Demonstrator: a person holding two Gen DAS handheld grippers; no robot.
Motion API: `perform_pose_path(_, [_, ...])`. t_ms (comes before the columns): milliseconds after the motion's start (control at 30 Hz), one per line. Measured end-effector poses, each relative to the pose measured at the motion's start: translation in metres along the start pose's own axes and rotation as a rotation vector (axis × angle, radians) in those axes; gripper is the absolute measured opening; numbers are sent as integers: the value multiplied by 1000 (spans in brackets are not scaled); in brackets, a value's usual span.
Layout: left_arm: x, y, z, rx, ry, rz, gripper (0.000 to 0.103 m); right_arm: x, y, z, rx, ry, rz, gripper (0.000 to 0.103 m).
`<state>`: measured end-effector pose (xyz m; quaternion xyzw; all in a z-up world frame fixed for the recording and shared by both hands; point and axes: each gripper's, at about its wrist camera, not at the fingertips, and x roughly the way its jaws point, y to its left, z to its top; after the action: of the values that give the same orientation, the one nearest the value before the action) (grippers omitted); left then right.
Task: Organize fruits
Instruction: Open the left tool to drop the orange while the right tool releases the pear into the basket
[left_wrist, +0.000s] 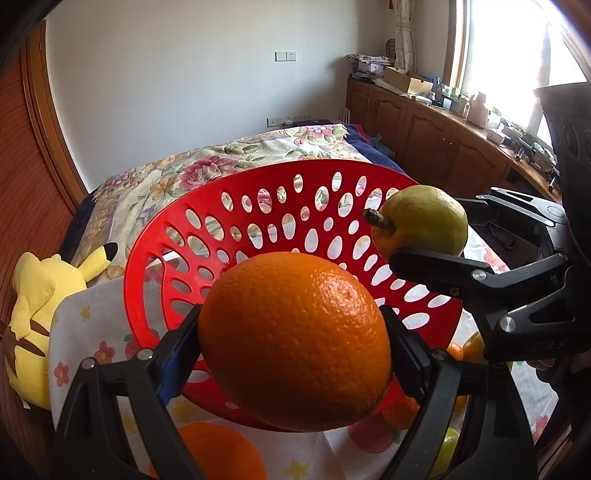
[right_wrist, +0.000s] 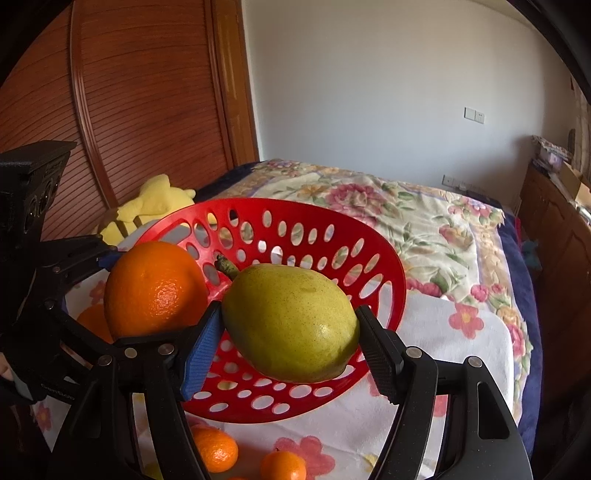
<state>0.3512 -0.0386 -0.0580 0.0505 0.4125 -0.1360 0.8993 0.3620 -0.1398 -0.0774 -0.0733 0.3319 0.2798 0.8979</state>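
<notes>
My left gripper is shut on a large orange and holds it over the near rim of a red perforated basket. My right gripper is shut on a yellow-green pear, stem pointing left, over the same basket. In the left wrist view the pear hangs at the basket's right side, held by the right gripper. In the right wrist view the orange sits at the left, held by the left gripper. The basket is empty.
The basket stands on a white flowered cloth on a bed with a floral blanket. Small mandarins and another orange lie on the cloth below the grippers. A yellow plush toy lies at the left, by a wooden wardrobe.
</notes>
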Motion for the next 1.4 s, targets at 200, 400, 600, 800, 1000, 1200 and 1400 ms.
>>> perform_pose_path(200, [12, -1, -1, -15, 37, 3, 89, 6, 4, -1, -16, 13, -13, 73])
perform_pose_path(400, [11, -10, 3, 21, 6, 40, 90, 9, 1, -2, -9, 16, -6, 73])
perform_pose_path(600, [-1, -15, 10, 30, -33, 36, 90, 6, -7, 5, 16, -2, 6, 73])
perform_pose_path(800, [-20, -7, 0, 3, -65, 1, 90, 9, -4, 4, 29, 4, 5, 73])
perform_pose_path(1000, [-42, 12, -16, -38, -102, 6, 90, 14, 19, 0, -1, 24, 26, 73])
perform_pose_path(1200, [-55, 21, -36, -33, -110, 41, 90, 24, 30, -4, 4, 51, 39, 73])
perform_pose_path(1400, [-73, 29, -60, -45, -122, 37, 90, 31, 43, -9, -5, 66, 20, 74])
